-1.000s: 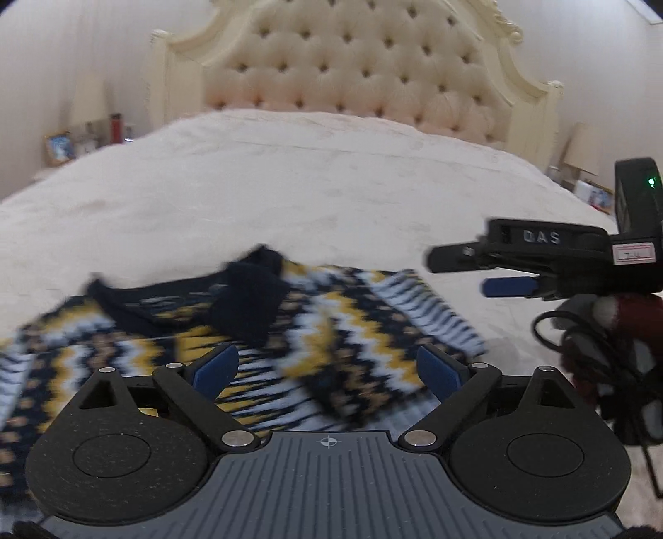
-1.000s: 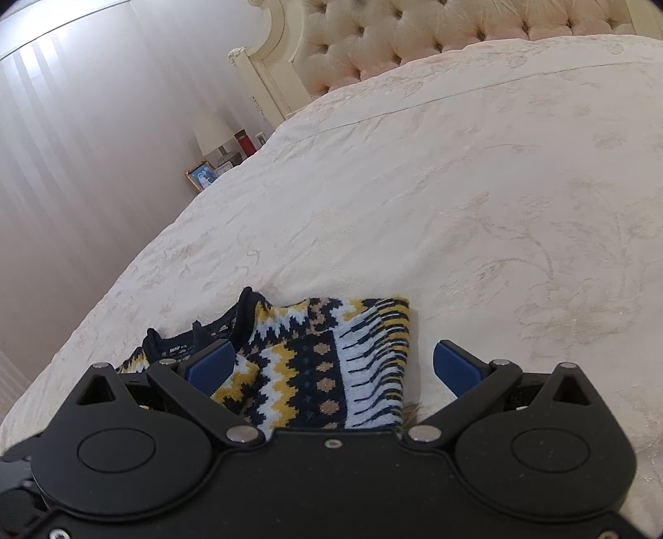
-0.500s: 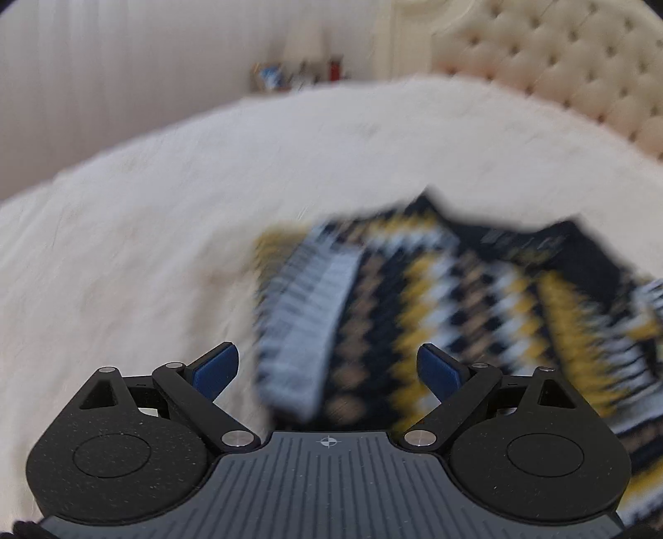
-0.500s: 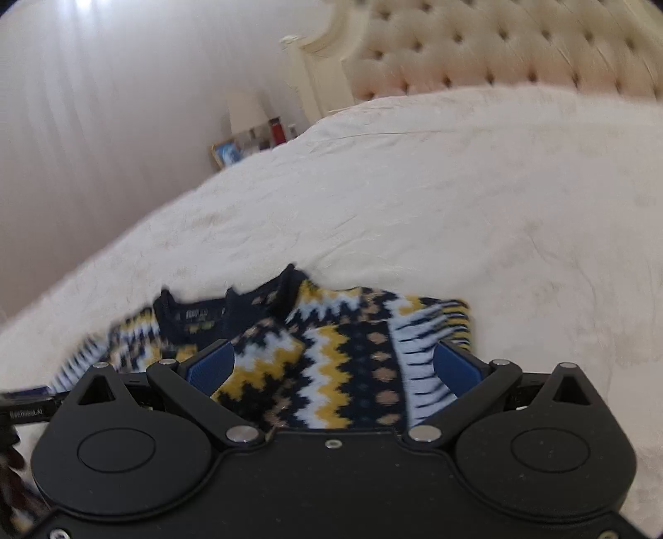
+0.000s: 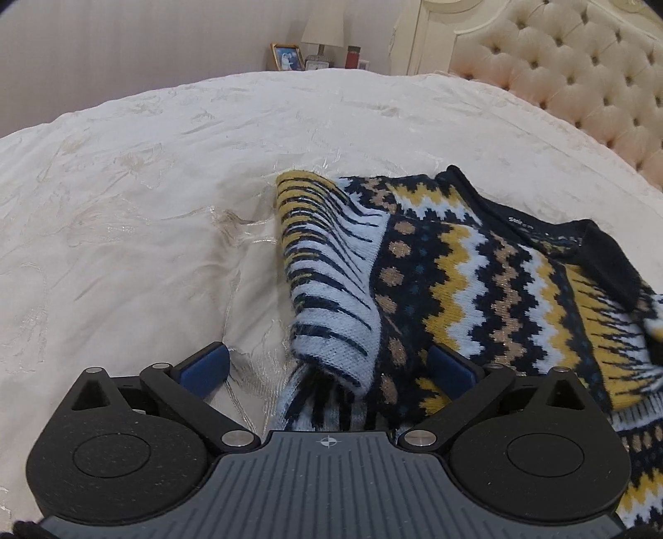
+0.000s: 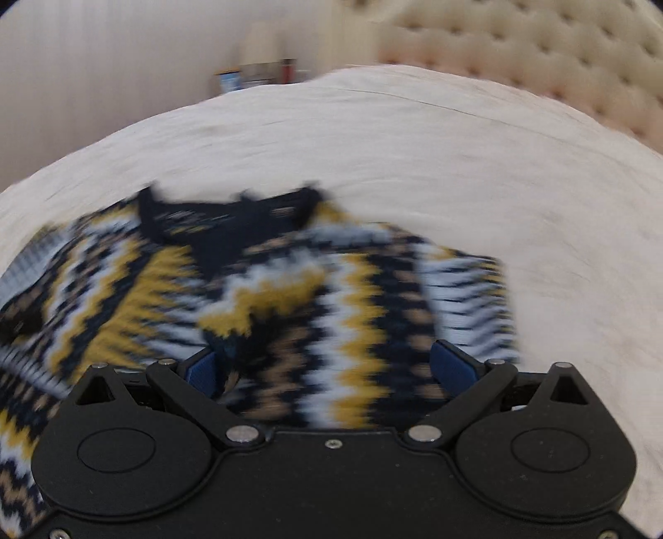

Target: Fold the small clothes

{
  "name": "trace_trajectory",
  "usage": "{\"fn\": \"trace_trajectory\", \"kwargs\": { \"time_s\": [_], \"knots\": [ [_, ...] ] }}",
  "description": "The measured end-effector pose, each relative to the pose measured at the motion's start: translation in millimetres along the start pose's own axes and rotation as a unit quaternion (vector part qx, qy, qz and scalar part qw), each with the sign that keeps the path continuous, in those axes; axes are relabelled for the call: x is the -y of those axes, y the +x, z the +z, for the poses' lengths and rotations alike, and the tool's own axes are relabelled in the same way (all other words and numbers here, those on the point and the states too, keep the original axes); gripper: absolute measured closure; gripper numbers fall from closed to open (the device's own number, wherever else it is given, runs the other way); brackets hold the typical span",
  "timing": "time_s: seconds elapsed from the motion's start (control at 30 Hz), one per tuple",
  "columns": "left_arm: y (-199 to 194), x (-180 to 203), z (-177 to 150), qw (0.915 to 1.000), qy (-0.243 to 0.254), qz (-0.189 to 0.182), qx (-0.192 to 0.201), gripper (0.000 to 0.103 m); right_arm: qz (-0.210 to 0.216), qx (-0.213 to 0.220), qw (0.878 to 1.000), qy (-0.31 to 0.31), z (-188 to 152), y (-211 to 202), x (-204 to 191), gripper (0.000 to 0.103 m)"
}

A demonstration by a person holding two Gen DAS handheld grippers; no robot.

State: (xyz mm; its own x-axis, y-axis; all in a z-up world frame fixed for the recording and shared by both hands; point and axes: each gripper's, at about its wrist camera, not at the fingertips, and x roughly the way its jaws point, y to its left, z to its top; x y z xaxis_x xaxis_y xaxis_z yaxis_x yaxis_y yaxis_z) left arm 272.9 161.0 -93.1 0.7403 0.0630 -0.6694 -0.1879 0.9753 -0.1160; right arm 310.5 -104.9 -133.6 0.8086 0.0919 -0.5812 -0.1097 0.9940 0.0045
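- Left gripper [image 5: 329, 367]: jaws spread wide, having just opened further. The folded-over sleeve [image 5: 331, 269] of the sweater [image 5: 476, 282] lies in the gap, but neither blue pad presses on it. Nothing held.
- Left pad sits over bare bedspread [image 5: 145, 207]; right pad sits over the patterned knit.
- Right gripper [image 6: 331, 369]: jaws also wide apart, knit under and between the pads, no pinch visible. This view is motion-blurred, so light contact cannot be ruled out.
- Sweater position: flat on the cream bedspread. In the left wrist view it fills the field from 12 to 5 o'clock of the gripper, dark neckline [image 5: 580, 236] at about 2 o'clock. In the right wrist view it spreads from 9 to 1 o'clock, neckline at about 11 o'clock.
- Surroundings: tufted headboard [image 5: 580, 74] at upper right; lamp [image 5: 323, 25] and framed photo [image 5: 286, 57] at 12 o'clock, well apart from the work.
- Judgement on step in hand: one sleeve looks folded in; the next grasp is probably at the sleeve edge or the side seam.
- To do it well: lower the pads until they straddle one edge only, catch both knit layers, avoid pinching the bedspread beneath.
- Risk: the loose knit may bunch, and the sleeve end already curls up near the left gripper. Smooth it before closing.
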Motion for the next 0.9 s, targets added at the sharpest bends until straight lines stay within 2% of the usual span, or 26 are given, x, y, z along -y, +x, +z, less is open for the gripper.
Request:
{"fn": "trace_trajectory", "kwargs": {
  "time_s": [0.13,0.23,0.33,0.43,0.57,0.63,0.77,0.83,0.9],
  "knots": [
    [-2,0,-1,1.0,0.001,0.0,0.007,0.0,-0.02,-0.004,0.998,0.053,5,-3,31,0.003],
    [-5,-1,-3,0.9999,0.001,-0.001,0.01,0.0,-0.006,-0.016,0.996,0.088,5,-1,46,0.003],
    [-6,-2,-4,0.9999,0.0,-0.002,0.014,0.0,-0.038,-0.019,0.995,0.095,4,0,52,0.004],
    [-7,-3,-5,0.9999,0.0,-0.003,0.016,0.0,-0.061,-0.005,0.991,0.12,5,-4,66,0.006],
    [-7,-2,-5,0.9998,-0.001,-0.003,0.018,0.0,-0.039,0.031,0.986,0.162,6,-15,86,0.008],
    [-7,-2,-5,0.9998,-0.001,-0.003,0.018,0.0,-0.016,0.039,0.985,0.169,6,-15,91,0.018],
    [-7,-2,-5,0.9998,-0.001,-0.002,0.018,0.0,0.027,0.022,0.987,0.159,4,-7,88,0.027],
    [-7,-2,-6,0.9998,-0.001,-0.002,0.018,0.0,0.039,0.012,0.988,0.15,4,-4,79,0.042],
    [-7,-2,-6,0.9998,-0.001,-0.003,0.018,0.0,0.039,0.001,0.989,0.139,2,-2,74,0.05]
  ]
}}
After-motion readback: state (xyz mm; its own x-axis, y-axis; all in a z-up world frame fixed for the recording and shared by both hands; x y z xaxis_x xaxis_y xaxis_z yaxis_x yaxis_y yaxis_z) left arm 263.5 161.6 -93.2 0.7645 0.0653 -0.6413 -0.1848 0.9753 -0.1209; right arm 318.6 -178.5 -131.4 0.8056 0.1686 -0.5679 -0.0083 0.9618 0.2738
